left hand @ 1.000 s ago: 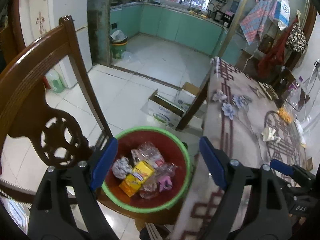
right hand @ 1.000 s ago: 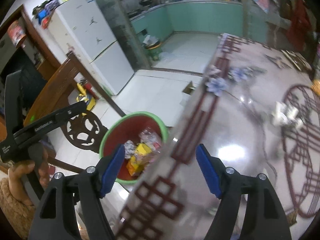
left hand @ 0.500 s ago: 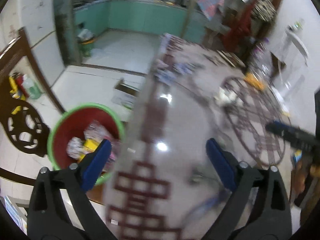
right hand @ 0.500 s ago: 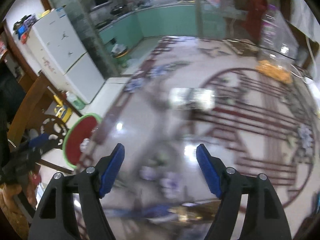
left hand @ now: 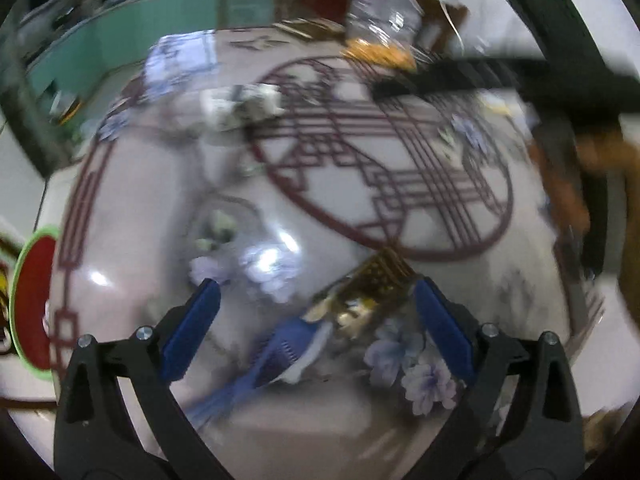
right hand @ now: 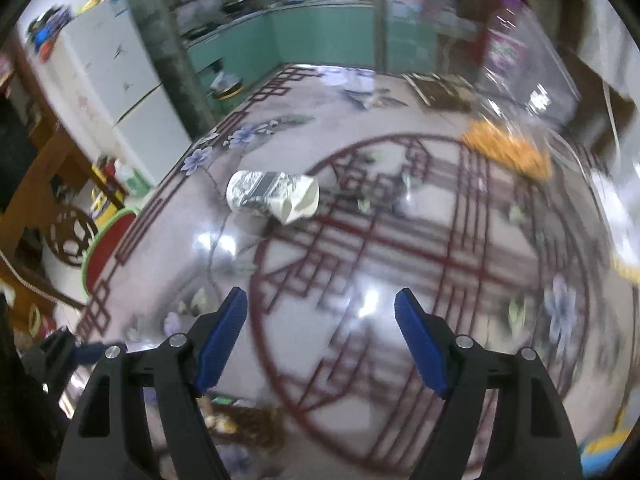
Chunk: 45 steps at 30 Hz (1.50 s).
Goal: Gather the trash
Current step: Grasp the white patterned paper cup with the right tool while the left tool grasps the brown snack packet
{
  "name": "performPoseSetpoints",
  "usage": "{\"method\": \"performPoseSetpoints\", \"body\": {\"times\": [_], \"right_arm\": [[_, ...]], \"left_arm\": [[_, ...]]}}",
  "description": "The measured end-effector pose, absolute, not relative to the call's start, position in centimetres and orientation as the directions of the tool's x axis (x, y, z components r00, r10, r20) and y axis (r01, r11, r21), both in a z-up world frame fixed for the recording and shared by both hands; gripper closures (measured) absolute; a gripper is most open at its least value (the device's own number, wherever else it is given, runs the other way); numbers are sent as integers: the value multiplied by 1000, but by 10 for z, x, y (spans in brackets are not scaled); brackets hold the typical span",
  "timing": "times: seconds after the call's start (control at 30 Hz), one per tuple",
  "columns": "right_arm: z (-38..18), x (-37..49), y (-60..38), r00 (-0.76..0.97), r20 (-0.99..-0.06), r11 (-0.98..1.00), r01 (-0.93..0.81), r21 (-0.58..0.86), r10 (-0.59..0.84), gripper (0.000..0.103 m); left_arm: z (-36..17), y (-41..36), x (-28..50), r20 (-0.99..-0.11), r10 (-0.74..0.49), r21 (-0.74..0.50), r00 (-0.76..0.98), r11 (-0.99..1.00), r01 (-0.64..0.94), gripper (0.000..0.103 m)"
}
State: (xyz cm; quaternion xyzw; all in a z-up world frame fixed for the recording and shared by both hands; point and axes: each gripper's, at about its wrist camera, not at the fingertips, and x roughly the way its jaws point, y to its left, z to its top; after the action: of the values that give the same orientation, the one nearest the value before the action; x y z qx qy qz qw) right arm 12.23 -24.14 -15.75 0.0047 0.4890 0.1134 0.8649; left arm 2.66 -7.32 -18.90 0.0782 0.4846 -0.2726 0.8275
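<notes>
A crushed white paper cup [right hand: 273, 196] lies on its side on the patterned table [right hand: 360, 264], well ahead of my open, empty right gripper [right hand: 321, 336]; it shows blurred in the left wrist view [left hand: 244, 106]. A gold wrapper [left hand: 370, 286] and a blue wrapper [left hand: 280, 356] lie on the table between the fingers of my open, empty left gripper [left hand: 316, 328]. The red bin with a green rim [left hand: 30, 304] stands off the table's left edge, also in the right wrist view [right hand: 106, 246].
A clear bag with orange snacks [right hand: 508, 148] sits at the table's far right. A wooden chair [right hand: 60, 200] and a white fridge [right hand: 116, 80] stand to the left. The right gripper's handle [left hand: 520, 80] crosses the left wrist view at upper right.
Both grippers have swung right, away from the bin and over the table. The bin has slid to the left edge of both views. The wrappers now lie between my left fingers.
</notes>
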Motion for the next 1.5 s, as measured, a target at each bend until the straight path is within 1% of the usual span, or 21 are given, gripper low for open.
{"method": "performPoseSetpoints", "body": {"times": [0.07,0.17,0.27,0.43,0.53,0.57,0.6,0.63,0.67,0.7,0.8,0.83,0.87,0.9,1.0,1.1,1.17,1.27,1.37,1.5], "right_arm": [[-162,145,-237,462,-860,961,-258,103,216,22],[-171,179,-222,428,-885,936,-350,23,181,22],[-185,213,-200,378,-910,894,-447,-18,171,21],[-209,243,-158,345,-929,778,-617,-116,136,21],[-228,255,-141,291,-950,702,-700,-128,117,22],[-233,258,-139,280,-953,688,-714,-128,113,24],[-237,261,-137,265,-958,676,-727,-122,112,31],[-238,263,-135,254,-961,672,-732,-114,113,35],[-241,265,-135,246,-962,671,-734,-107,116,44],[-242,265,-135,250,-961,674,-731,-106,120,50],[-239,256,-141,287,-944,701,-707,-95,161,54],[-236,252,-145,298,-938,717,-692,-84,179,55],[-231,248,-150,309,-931,729,-680,-74,194,55],[-226,243,-155,323,-923,742,-667,-63,211,56],[-203,224,-174,394,-884,801,-598,-39,251,56],[-180,205,-196,486,-840,862,-505,-43,243,56],[-163,192,-211,548,-811,901,-429,-62,205,55],[-140,167,-228,609,-775,943,-330,-51,171,55],[-125,141,-230,638,-760,966,-252,-53,125,55],[-115,106,-227,647,-746,978,-206,32,161,54]], "left_arm": [[-196,-89,29,-851,-365,-107,376,823,557,8],[-204,-106,32,-859,-357,-72,368,795,603,8],[-212,-121,34,-874,-333,-38,354,773,634,8],[-224,-132,38,-897,-318,-47,309,761,647,8],[-234,-138,43,-911,-302,-44,281,750,660,8],[-235,-139,43,-913,-302,-50,273,748,662,8],[-237,-139,44,-915,-306,-62,262,749,660,8],[-238,-138,46,-916,-312,-73,254,750,657,9],[-239,-137,47,-917,-314,-80,248,752,654,10],[-241,-137,49,-917,-315,-86,244,754,651,13],[-243,-137,52,-911,-325,-91,254,759,645,24],[-242,-137,51,-908,-328,-85,261,754,651,36],[-241,-138,50,-905,-326,-70,272,747,661,44],[-240,-140,49,-904,-320,-48,285,737,675,60],[-238,-139,51,-902,-339,-74,266,731,679,60],[-228,-127,55,-893,-360,-117,271,767,631,60],[-217,-120,56,-880,-361,-109,310,787,607,60],[-195,-103,61,-853,-320,-54,412,840,539,60],[-173,-85,66,-825,-313,-66,470,880,471,60],[-136,-60,66,-775,-266,-35,574,924,381,60]]}}
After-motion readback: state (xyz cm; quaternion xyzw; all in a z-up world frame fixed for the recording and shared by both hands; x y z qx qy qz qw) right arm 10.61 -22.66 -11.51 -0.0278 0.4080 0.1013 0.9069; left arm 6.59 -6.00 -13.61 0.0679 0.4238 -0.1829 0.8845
